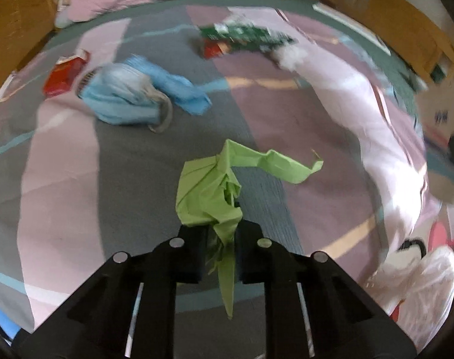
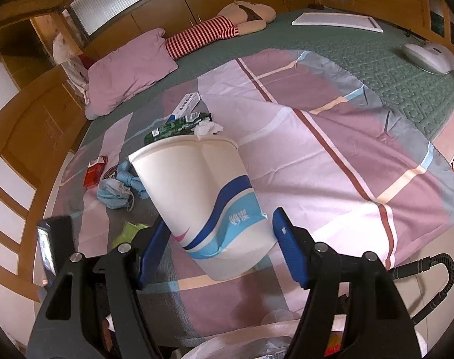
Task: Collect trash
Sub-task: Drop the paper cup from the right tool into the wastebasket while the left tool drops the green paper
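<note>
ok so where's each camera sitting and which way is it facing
Left wrist: rides on the left tool, angled down at the bed; its black fingers show, shut on crumpled green paper.
Right wrist: rides on the right tool, angled down across the bed toward the pink pillow; its blue pads flank a white paper bag that appears held.
Shared: the green paper, blue face masks, red carton and green wrapper.

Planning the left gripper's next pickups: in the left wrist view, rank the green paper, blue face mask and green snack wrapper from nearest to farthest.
1. Green paper: pinched in the left gripper.
2. Blue face mask: mid-bed, upper left.
3. Green snack wrapper: far, top centre.
</note>
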The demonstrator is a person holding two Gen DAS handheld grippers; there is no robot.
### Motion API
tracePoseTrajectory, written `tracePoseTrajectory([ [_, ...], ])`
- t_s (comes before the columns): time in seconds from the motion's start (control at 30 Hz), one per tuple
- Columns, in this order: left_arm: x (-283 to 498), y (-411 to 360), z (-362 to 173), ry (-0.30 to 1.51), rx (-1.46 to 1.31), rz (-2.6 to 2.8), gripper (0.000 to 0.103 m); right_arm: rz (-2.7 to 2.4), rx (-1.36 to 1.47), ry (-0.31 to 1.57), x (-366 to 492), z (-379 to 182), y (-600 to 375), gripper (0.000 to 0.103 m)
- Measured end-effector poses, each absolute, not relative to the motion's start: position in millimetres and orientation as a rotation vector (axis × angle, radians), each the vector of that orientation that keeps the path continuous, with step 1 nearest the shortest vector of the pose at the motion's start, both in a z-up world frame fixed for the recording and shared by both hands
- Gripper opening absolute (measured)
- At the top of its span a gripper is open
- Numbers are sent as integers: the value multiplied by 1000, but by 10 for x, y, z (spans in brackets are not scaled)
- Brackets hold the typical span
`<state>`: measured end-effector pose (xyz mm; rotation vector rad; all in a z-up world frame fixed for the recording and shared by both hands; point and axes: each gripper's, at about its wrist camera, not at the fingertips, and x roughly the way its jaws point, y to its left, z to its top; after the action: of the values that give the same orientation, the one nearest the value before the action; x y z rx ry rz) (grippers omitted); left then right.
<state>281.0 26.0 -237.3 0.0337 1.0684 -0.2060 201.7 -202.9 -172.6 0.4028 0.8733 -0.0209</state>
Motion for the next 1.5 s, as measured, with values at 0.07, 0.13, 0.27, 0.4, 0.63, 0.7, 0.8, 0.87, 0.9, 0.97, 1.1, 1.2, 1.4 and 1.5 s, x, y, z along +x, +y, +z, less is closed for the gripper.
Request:
tracePoseTrajectory([
  [0.07,2822,306,-2321,1036,19,-179,15,-13,401,882,2024,-1759,-2001,68],
  [0.13,2808,389,-2255,1002,-7,-145,15,-5,394,889,2032,-1780,-1961,68],
  [0.27,2827,499,-2161,958,-30,-82,15,5,369,891,2047,-1791,-1883,68],
  [0.4,2845,598,-2126,952,-67,-63,15,10,359,894,2056,-1793,-1845,68],
  [0.63,2824,565,-2117,940,-57,-52,15,26,345,908,2065,-1826,-1767,68],
  [0.7,2825,571,-2119,940,-59,-50,15,31,341,911,2074,-1835,-1750,68],
  [0.8,2827,578,-2116,938,-65,-46,15,38,335,914,2076,-1843,-1726,68],
  [0.87,2828,580,-2115,938,-64,-46,15,42,333,916,2075,-1848,-1715,68],
  [0.9,2828,582,-2115,937,-63,-44,15,42,332,917,2076,-1848,-1706,68],
  [0.97,2827,591,-2111,935,-64,-40,15,42,330,920,2072,-1858,-1692,68],
  [1.1,2821,612,-2100,930,-72,-30,15,41,328,926,2068,-1880,-1675,68],
  [1.2,2815,628,-2086,921,-76,-22,15,43,330,923,2065,-1875,-1675,68],
  [1.4,2816,652,-2071,914,-92,-21,15,61,313,888,2033,-1810,-1652,68],
  [1.5,2814,659,-2072,914,-94,-17,15,69,307,901,2023,-1861,-1608,68],
])
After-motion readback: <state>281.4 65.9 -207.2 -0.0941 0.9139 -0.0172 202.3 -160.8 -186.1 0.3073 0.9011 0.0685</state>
